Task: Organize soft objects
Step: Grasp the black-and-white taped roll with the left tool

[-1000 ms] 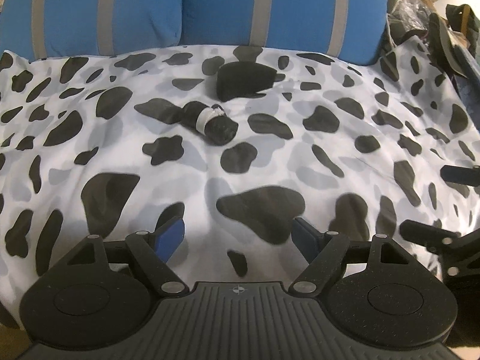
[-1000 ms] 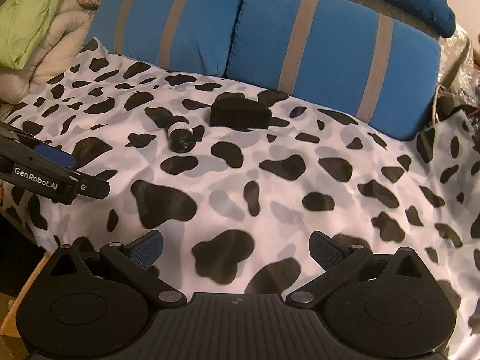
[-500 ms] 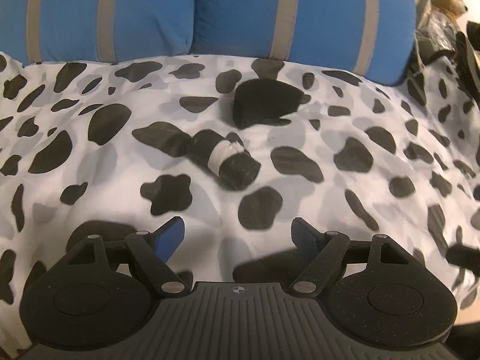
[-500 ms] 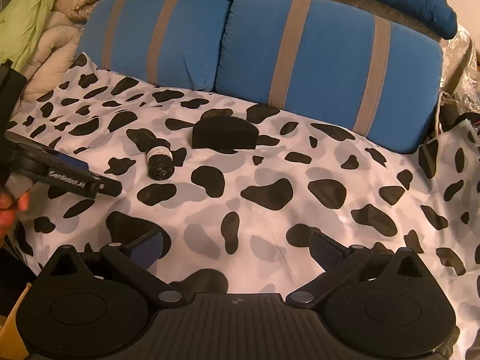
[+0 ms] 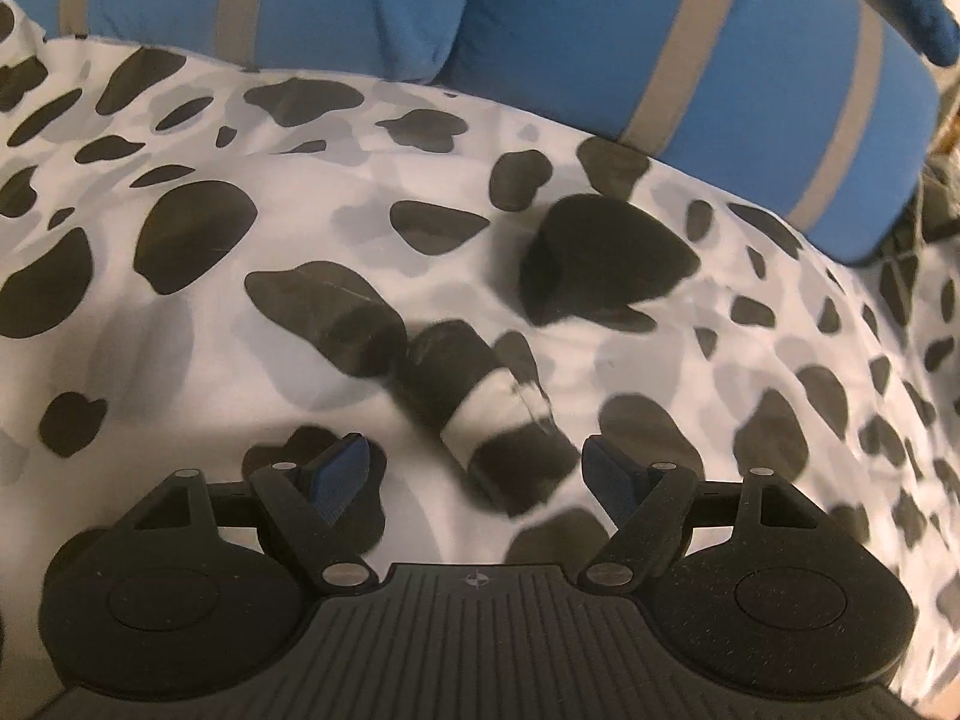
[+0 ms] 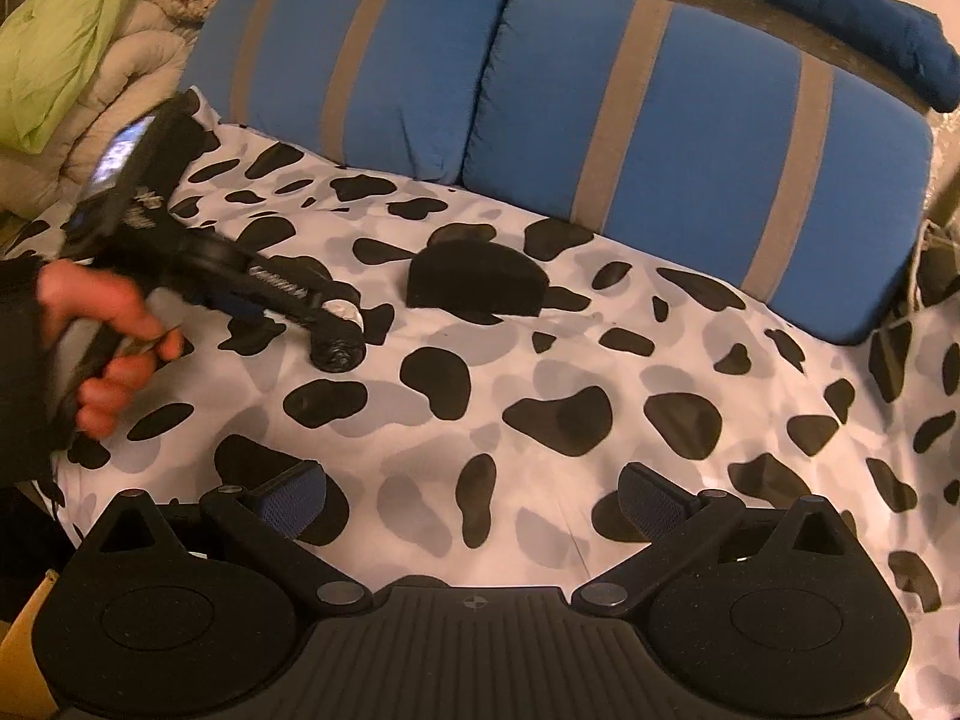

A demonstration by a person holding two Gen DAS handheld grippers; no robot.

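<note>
A rolled black sock bundle [image 5: 480, 414] with a white band lies slanted at the lower centre of the left wrist frame. Up and right of it, apart, lies a black folded piece [image 5: 600, 258], maybe cloth; blur hides its detail.

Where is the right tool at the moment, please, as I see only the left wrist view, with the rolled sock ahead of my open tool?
Observer: The right tool is open over bare cow-print bedspread, well short of the rolled sock, with nothing between its fingers.
Operator: Thank you. Is there anything beyond the left pillow?
Observer: Yes, a green cloth lies on a beige quilt at that side.
Operator: And what holds the left tool?
Observer: A hand coming out of a dark sleeve grips its handle.
</note>
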